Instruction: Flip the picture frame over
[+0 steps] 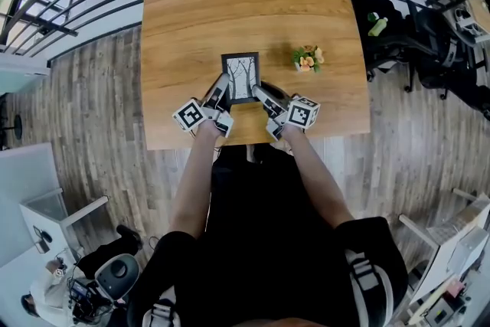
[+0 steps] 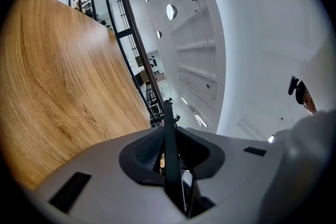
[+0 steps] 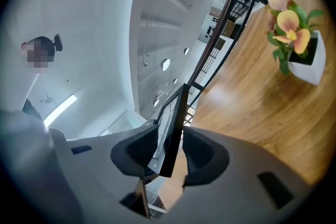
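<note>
The black picture frame point(image 1: 240, 76) shows its tree print face up on the wooden table point(image 1: 230, 4), near the front edge. My left gripper point(image 1: 219, 92) is at the frame's lower left corner. In the left gripper view the frame's thin edge point(image 2: 169, 134) runs between the pads, which press on it. My right gripper point(image 1: 260, 93) is at the lower right corner. In the right gripper view the frame point(image 3: 172, 118) stands between the jaws and leans on one pad, with a gap to the other, so this gripper point(image 3: 170, 152) is open around it.
A small white pot of orange flowers point(image 1: 308, 58) stands on the table just right of the frame and shows close in the right gripper view point(image 3: 294, 39). Black railings point(image 1: 69, 4) run beyond the table's left and right sides. The person stands at the front edge.
</note>
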`<state>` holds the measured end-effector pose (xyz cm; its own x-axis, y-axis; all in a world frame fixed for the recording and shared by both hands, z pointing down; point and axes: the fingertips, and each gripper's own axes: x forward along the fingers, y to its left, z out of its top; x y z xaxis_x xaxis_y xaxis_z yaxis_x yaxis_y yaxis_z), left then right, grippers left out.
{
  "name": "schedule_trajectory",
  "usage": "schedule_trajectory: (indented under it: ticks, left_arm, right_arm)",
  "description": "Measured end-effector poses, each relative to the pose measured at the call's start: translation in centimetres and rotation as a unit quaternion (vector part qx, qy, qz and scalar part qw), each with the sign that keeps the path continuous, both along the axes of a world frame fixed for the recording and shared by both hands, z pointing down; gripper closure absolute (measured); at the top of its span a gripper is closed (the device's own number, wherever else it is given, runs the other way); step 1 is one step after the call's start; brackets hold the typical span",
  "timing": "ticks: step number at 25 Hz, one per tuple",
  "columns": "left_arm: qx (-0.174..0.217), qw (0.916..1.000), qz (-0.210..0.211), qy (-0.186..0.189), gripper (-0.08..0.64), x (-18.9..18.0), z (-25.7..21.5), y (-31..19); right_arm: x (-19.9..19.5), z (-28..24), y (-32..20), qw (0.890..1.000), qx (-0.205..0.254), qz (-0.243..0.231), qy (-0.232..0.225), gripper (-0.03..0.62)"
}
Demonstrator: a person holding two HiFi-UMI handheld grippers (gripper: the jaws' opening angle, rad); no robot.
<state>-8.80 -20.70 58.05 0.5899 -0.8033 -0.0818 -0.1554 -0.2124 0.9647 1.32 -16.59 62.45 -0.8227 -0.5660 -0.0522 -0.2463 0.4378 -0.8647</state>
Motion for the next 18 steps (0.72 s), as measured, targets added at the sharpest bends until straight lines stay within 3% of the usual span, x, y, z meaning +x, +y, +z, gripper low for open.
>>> schedule_trajectory:
  ticks: [2, 10, 11, 14, 18]
  left_arm:
    - [-0.001, 1.0000, 0.002, 0.000, 0.476, -0.1, 0.2, 0.2]
    - [-0.028, 0.9994, 0.016, -0.008, 0.474, 0.5, 2.3, 0.8]
    - [-0.032, 0.9991, 0.018, -0.021, 0.474, 0.4, 2.6, 0.9]
    - [-0.021, 0.9921, 0.025, -0.121, 0.472, -0.4, 3.9, 0.9]
    - [0.003, 0.9855, 0.041, -0.165, 0.472, 0.5, 4.2, 0.8]
  right_arm:
    - [0.2, 0.3, 0.1, 1.000, -0.006, -0.002, 0.010, 0.477]
    - [0.3, 2.1, 0.9, 0.996, -0.016, -0.005, 0.084, 0.483]
    - [0.3, 2.3, 1.0, 0.996, -0.019, -0.004, 0.089, 0.485]
    - [0.3, 3.0, 1.3, 0.994, -0.028, -0.001, 0.106, 0.485]
    - [0.4, 4.3, 1.7, 0.991, -0.049, -0.001, 0.126, 0.489]
